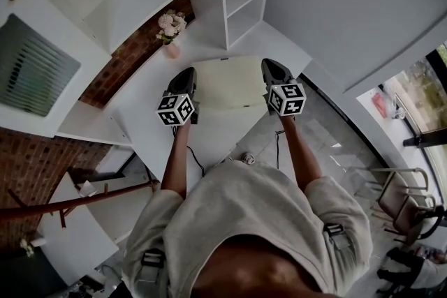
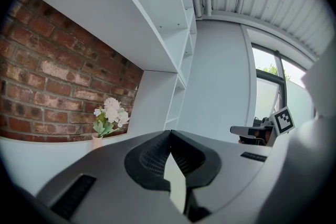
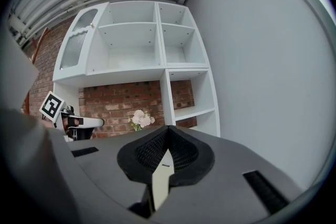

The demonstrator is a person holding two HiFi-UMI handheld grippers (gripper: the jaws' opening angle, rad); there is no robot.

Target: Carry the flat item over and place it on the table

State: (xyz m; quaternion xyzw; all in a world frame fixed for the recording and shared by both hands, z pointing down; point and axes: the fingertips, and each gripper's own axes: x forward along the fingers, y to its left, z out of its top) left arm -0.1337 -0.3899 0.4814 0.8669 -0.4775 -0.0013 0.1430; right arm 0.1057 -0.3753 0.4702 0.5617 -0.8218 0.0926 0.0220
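Both left tool [image 1: 186,75] and right tool [image 1: 272,68] pinch flat panel [image 1: 229,84] above white table [image 1: 148,84].

Both bare forearms [image 1: 177,157] stretch forward side by side, well apart. The dark grey left claw [image 1: 187,73] and right claw [image 1: 271,65] point roughly level, each with jaws closed tight on an edge of the pale flat board [image 1: 227,84].

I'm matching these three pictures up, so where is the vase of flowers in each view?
Head view: vase of flowers, upper middle of the picture.
Left gripper view: vase of flowers, left of centre, lower half.
Right gripper view: vase of flowers, centre, just above the jaws.
Shared landmark: brick wall behind it.
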